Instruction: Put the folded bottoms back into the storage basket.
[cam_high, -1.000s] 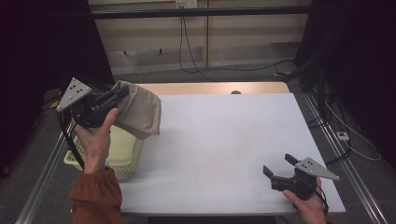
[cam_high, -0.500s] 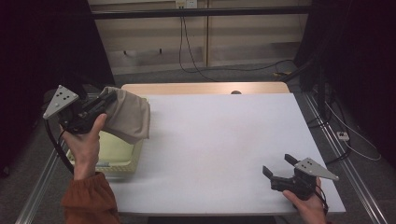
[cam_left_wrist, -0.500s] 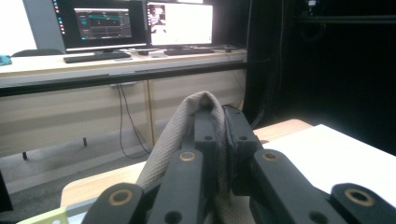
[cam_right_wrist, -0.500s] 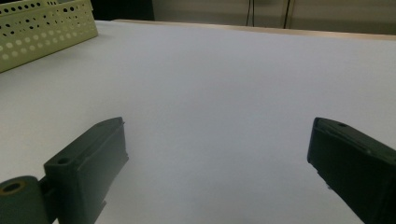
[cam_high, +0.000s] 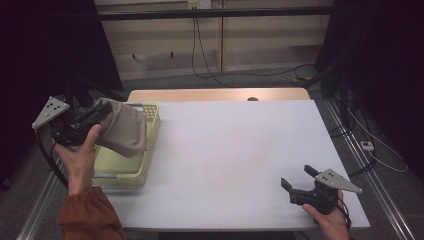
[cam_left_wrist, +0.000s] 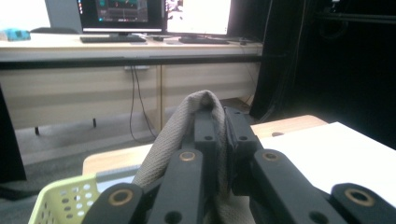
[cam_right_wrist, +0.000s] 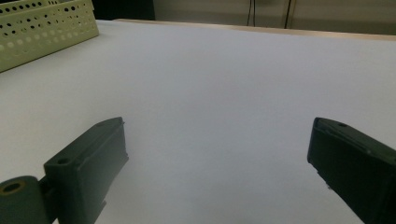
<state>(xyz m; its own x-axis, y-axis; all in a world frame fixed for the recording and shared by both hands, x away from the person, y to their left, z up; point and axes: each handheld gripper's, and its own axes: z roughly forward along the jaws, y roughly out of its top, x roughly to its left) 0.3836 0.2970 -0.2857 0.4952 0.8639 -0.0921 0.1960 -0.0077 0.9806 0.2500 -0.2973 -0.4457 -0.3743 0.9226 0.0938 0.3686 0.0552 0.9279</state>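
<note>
The left gripper (cam_high: 92, 116) is clamped on a folded beige cloth (cam_high: 122, 131), holding it above the pale yellow basket (cam_high: 150, 145), seemingly for dropping in. The right gripper (cam_high: 300, 182) rests jaws apart on the white table (cam_high: 235, 150).

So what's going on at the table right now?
The person's left tool is shut on a beige cloth, holding it above the yellow basket at the table's left edge. The cloth hangs down over the basket. The right tool rests open on the white table, holding nothing.
</note>
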